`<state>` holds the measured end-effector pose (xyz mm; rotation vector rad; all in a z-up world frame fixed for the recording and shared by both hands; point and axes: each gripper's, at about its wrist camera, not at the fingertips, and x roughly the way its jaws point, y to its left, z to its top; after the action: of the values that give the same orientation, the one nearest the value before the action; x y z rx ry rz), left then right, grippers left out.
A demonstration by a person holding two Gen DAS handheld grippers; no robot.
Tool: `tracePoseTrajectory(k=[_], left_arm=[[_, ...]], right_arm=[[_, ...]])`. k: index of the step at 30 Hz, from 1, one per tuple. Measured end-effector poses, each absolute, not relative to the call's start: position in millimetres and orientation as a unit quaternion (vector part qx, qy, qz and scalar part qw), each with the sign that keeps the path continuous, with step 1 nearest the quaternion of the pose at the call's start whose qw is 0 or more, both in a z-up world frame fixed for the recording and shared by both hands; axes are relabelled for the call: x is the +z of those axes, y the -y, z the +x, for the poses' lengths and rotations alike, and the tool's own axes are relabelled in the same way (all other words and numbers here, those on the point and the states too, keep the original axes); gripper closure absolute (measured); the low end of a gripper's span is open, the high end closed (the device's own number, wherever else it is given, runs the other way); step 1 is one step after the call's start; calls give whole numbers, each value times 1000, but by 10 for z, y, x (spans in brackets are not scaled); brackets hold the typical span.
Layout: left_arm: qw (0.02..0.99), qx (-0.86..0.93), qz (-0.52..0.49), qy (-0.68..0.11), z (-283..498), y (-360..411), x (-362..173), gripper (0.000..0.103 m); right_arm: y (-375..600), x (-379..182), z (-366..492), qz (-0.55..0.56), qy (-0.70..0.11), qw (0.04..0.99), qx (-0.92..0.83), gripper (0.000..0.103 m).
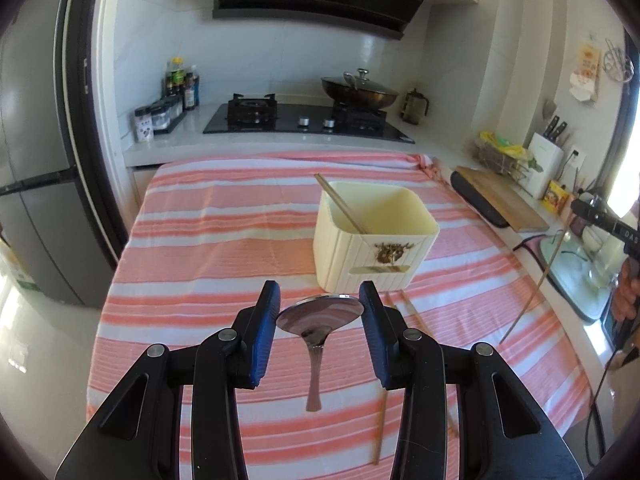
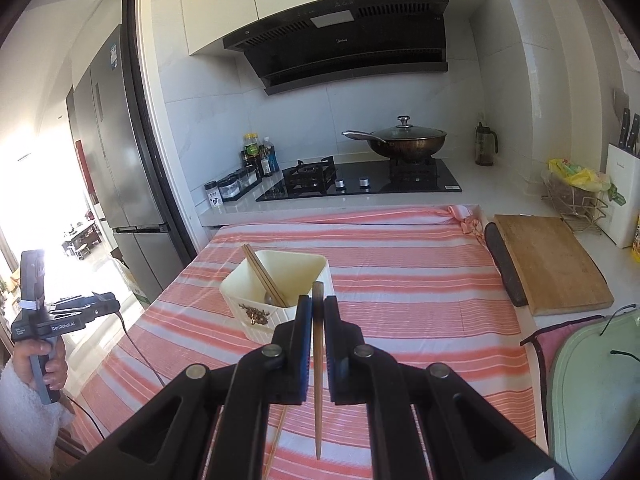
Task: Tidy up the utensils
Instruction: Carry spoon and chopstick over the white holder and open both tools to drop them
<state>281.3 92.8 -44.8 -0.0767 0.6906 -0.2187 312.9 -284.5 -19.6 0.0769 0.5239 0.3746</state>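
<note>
L claw [image 1: 320,312] was clamped on a spoon [image 1: 318,320]: blue pads pressed the bowl's two edges, bowl facing the camera, handle hanging down below the claw, off the bench. R claw [image 2: 318,312] was squeezed tight on a single chopstick [image 2: 317,380], which stood roughly upright between the pads, blunt end poking above the tips, thin end pointing down above the cloth.

Cream tub [image 1: 374,236] sat on the striped cloth [image 1: 200,240] covering the bench, a bit right of centre in the L view, just beyond the spoon. It had ribbed sides and a gold emblem on the front. A pair of chopsticks [image 2: 264,274] leaned inside it, tops sticking out over the far-left corner; sth. grey at their foot in the R view, poss. a spoon, too dim to be sure.

More chopsticks [image 1: 412,312] lay loose on the cloth near the tub's front-right, partly hidden by the L claw. In the L view the R claw's chopstick showed at far right, slanted over the bench edge.

Behind the bench: hob [image 2: 360,184] w/ a lidded wok [image 2: 404,140], jars at left. Wood board [image 2: 552,268] at right. A hand [image 2: 44,364] gripped the L tool's handle in the R view.
</note>
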Motion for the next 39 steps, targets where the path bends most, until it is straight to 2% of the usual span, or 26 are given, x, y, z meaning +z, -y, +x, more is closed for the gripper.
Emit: tracePoseTrajectory(k=[13,26,30,34,39], left_arm=[[936,-132,-51,-321,2978,-921,-50,62],[956,-130,-103,-243,3752,-733,620,62],[961,-117,-107,-229,4047,-597,541,62],[959,-103,-109,-239,4344,-503,290,62],[933,-105,-111,-325,4755,-435,-160,62]], right_arm=[[2763,-33,3363,23,-249,951,184,97],[2398,750,3927,19,-176,962,207,97],[2220,764,4093,23,-146,966,214,97],[2040,544,4316,18,-134,967,217,97],[1820,85,4726,-2,-201,953,227,97]])
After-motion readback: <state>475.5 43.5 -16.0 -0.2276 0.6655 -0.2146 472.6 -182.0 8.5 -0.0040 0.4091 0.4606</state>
